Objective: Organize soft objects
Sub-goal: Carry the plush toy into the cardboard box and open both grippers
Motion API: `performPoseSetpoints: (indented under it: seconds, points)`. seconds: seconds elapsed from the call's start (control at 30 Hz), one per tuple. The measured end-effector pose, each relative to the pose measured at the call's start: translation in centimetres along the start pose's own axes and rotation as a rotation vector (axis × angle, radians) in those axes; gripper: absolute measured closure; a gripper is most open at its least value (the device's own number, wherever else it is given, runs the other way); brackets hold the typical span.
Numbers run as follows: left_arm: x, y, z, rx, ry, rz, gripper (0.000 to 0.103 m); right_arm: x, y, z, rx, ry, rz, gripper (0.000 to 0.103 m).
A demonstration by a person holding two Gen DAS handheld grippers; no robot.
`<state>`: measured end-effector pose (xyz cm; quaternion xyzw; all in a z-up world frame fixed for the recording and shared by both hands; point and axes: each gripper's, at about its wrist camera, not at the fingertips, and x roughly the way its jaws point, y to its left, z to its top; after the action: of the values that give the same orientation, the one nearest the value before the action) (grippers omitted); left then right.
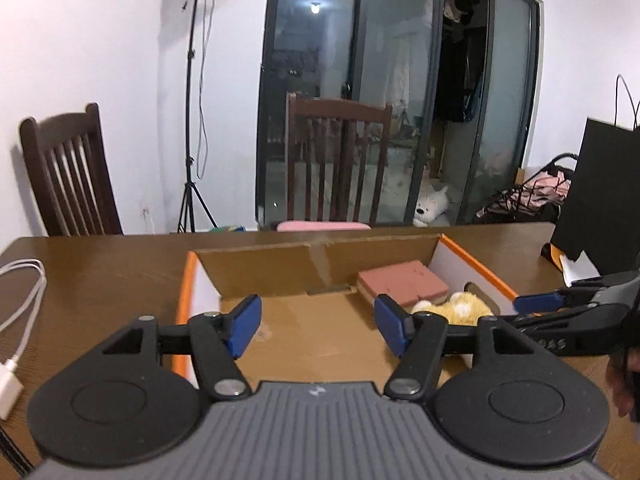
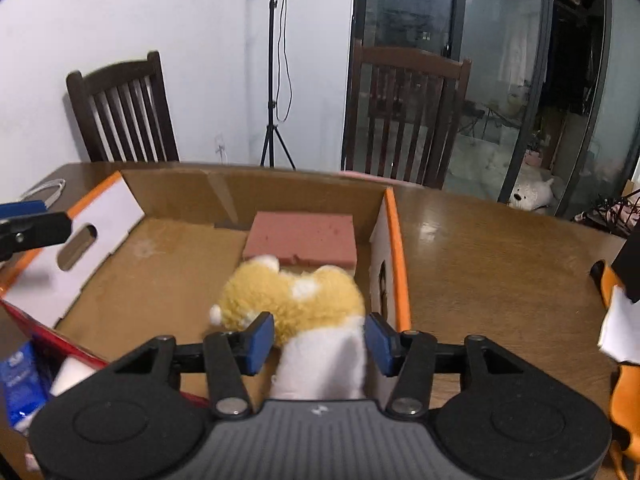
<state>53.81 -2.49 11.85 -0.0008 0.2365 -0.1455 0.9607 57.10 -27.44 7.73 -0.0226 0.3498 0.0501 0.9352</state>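
An open cardboard box (image 1: 280,268) (image 2: 180,196) with orange-edged white end walls sits on the wooden table. A pink sponge (image 1: 402,282) (image 2: 302,238) lies at its far right. A yellow and white plush toy (image 2: 296,304) (image 1: 460,308) lies in front of the sponge, inside the box. My right gripper (image 2: 320,342) is open, its blue pads either side of the plush's white part without squeezing it. My left gripper (image 1: 318,326) is open and empty above the box's near floor. The right gripper shows at the right of the left wrist view (image 1: 540,304).
Two dark wooden chairs (image 1: 68,172) (image 1: 340,160) stand behind the table. A white cable (image 1: 20,304) lies at the table's left. A black bag (image 1: 600,188) stands at the right. A blue packet (image 2: 20,384) and an orange object (image 2: 624,392) lie near the box.
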Motion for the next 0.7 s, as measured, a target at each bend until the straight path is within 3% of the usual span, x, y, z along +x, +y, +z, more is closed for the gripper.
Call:
performPoseSetpoints:
  seconds: [0.2, 0.43, 0.53, 0.6, 0.7]
  points:
    - [-5.2, 0.8, 1.9, 0.007, -0.068, 0.043, 0.033, -6.1, -1.2, 2.3, 0.0, -0.107, 0.023, 0.044]
    - [-11.5, 0.8, 1.3, 0.017, -0.144, 0.086, 0.026, -13.4, -1.7, 2.6, 0.015, -0.222, 0.048, 0.036]
    - [-14.7, 0.2, -0.4, 0.01, -0.193, 0.102, 0.016, -15.8, -1.0, 1.3, 0.002, -0.267, 0.071, 0.035]
    - [-16.9, -0.1, -2.5, -0.011, -0.225, 0.101, 0.015, -17.8, -0.5, -0.9, -0.001, -0.323, 0.094, 0.024]
    - [-19.7, -0.7, -6.1, -0.034, -0.243, 0.122, 0.014, -20.3, 0.4, -5.2, -0.008, -0.388, 0.131, 0.022]
